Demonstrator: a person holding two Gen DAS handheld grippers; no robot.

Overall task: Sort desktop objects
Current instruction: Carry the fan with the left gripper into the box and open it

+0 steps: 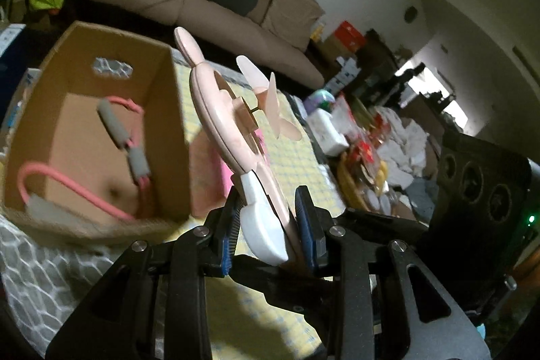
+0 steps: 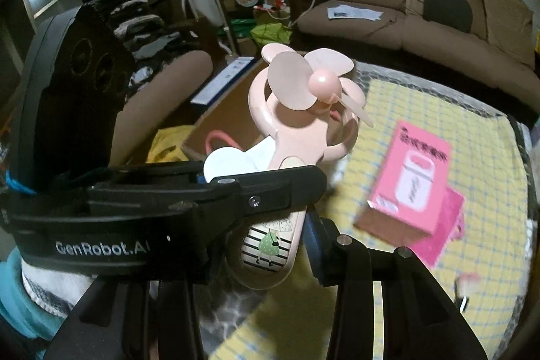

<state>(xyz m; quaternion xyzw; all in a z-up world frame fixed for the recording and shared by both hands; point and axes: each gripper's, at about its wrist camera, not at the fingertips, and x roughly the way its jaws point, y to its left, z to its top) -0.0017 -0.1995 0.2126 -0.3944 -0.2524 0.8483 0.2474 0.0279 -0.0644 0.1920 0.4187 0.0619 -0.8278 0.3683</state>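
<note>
A pink hand fan (image 1: pixel 233 130) with soft blades and two ears is up in the air, gripped low on its handle by both tools at once. The left hand-held gripper (image 1: pixel 270 225) is clamped on the handle, its blue-padded fingers (image 1: pixel 305 218) pressing either side where a white piece of the fan sits against the pink body. In the right wrist view the right hand-held gripper (image 2: pixel 270 235) is closed around the same fan (image 2: pixel 297 110); only its blue finger (image 2: pixel 315 242) at about 3 o'clock of the handle shows clearly, since the left tool's black body crosses in front, so I cannot see the other pad. The handle's end carries a small drawing with black stripes and a green dress. At about 9 o'clock from the fan in the left view stands an open cardboard box (image 1: pixel 175 110) holding a pink stretch band with grey foam grips (image 1: pixel 125 137). Under everything lies a yellow checked cloth (image 2: pixel 438 110) on the bench, and a pink carton (image 2: pixel 408 184) rests on it at about 4 o'clock from the fan in the right view, lying over something else pink. A brown sofa (image 2: pixel 438 12) with papers on its seat runs behind.
</note>
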